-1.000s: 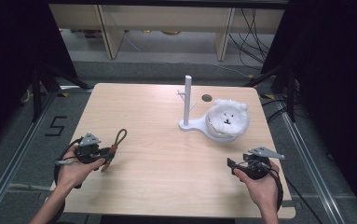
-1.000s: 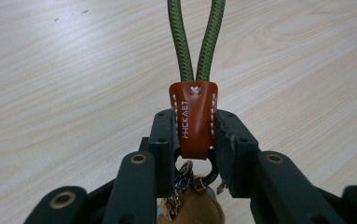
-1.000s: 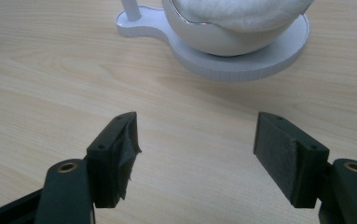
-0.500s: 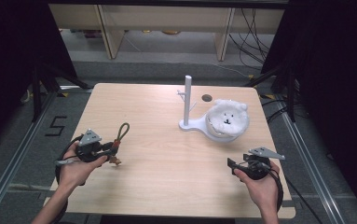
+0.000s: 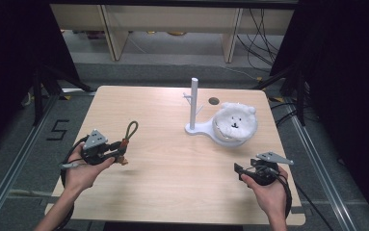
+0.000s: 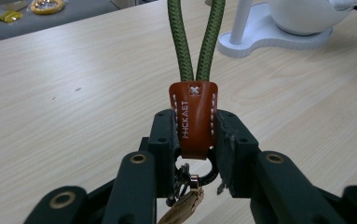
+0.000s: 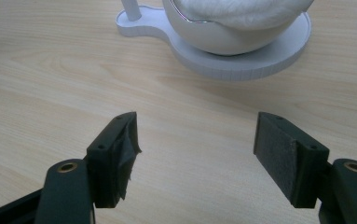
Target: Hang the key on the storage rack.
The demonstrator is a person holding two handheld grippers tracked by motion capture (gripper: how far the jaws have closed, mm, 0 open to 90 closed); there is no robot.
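The green rope keychain point(image 6: 195, 39) was in my left gripper point(image 6: 195, 140), pinched by its brown leather tab point(image 6: 194, 119) between the two black pads, with the rope loop standing out past the jaws and a black ring and gold clasp point(image 6: 185, 205) dangling below the tab. From the high view I had it held over the left part of the table point(image 5: 172, 163), the loop point(image 5: 131, 129) pointing toward the far side and apparently clear of the wood.

I judged the step in hand to be the carry: the keychain was gripped and up, not yet delivered. The likely target was the white stand point(image 5: 194, 103), a slim post with small side pegs on a flat base, well apart from the keychain toward the table's far right. A white bowl holding a fluffy white bear-faced toy point(image 5: 234, 122) sat on the same base just beside the post.

My right gripper point(image 7: 195, 149) was spread wide with nothing between its pads, resting low near the table's right front edge point(image 5: 259, 169), aimed at the bowl and base.

The next move, as I read it, called for carrying the loop across to the post, keeping it open and upright enough to drop over a peg without nudging the stand or the bowl.
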